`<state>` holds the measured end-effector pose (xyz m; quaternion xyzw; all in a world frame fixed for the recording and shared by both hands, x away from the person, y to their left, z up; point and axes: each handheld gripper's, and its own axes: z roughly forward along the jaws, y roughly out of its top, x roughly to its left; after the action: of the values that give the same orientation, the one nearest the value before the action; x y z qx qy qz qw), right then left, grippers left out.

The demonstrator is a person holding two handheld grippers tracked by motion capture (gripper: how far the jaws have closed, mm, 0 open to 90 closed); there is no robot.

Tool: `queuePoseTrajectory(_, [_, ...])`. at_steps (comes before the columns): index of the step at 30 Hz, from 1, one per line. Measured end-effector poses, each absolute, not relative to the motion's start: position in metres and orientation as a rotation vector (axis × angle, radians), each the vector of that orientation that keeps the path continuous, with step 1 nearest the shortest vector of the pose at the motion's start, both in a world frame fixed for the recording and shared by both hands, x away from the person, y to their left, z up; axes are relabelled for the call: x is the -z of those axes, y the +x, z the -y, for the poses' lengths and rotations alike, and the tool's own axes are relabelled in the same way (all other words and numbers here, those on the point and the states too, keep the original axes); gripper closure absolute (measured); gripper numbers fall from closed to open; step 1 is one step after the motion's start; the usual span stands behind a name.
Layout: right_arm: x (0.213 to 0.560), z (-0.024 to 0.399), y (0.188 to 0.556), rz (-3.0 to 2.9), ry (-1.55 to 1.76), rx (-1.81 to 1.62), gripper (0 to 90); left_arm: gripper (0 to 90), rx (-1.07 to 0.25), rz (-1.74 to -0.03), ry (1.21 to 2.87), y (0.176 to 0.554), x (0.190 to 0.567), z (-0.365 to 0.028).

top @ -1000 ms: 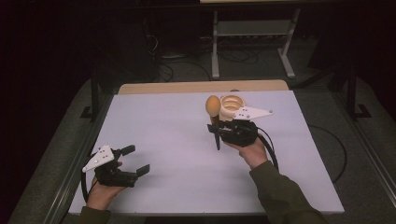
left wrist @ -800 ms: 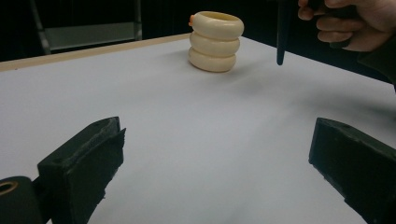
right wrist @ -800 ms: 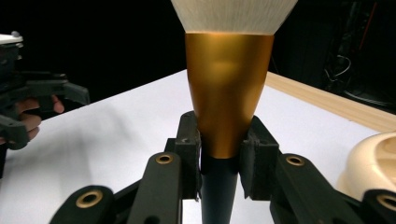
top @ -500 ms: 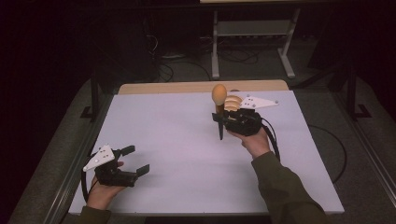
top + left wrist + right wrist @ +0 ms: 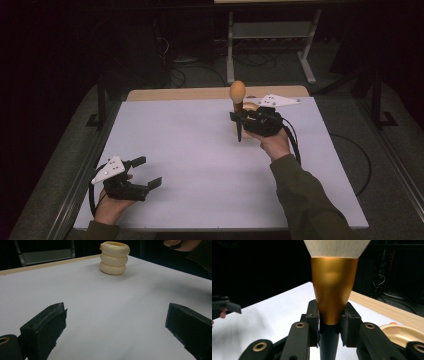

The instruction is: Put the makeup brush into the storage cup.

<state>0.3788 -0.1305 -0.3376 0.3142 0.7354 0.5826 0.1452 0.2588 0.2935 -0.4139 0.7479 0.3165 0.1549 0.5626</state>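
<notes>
My right gripper (image 5: pixel 239 119) is shut on a make-up brush (image 5: pixel 237 92) and holds it upright above the far right of the white table (image 5: pixel 190 165). In the right gripper view the gripper (image 5: pixel 329 320) clamps the brush (image 5: pixel 334 287) where the gold ferrule meets the black handle, with pale bristles at the top. A cream holder of three stacked rings (image 5: pixel 115 257) stands just behind that gripper, partly hidden in the high view (image 5: pixel 251 105) and low right in the right gripper view (image 5: pixel 404 333). My left gripper (image 5: pixel 148 171) rests open at the near left, nothing between its jaws (image 5: pixel 117 325).
A wooden strip (image 5: pixel 175 94) runs along the table's far edge. Beyond it stand a metal rack (image 5: pixel 270 30) and floor cables (image 5: pixel 190 75) in the dark. The right hand (image 5: pixel 180 243) shows at the top right of the left gripper view.
The right hand has carried the upright brush a little toward the far right and slightly higher. The left gripper has stayed put.
</notes>
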Motion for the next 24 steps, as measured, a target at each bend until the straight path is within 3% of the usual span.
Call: queuePoseTrajectory(24, [0.323, 0.147, 0.413, -1.999, 0.989, -1.669, 70.8, 5.9, -0.366, -0.736, 1.747, 0.259, 0.415, -0.294])
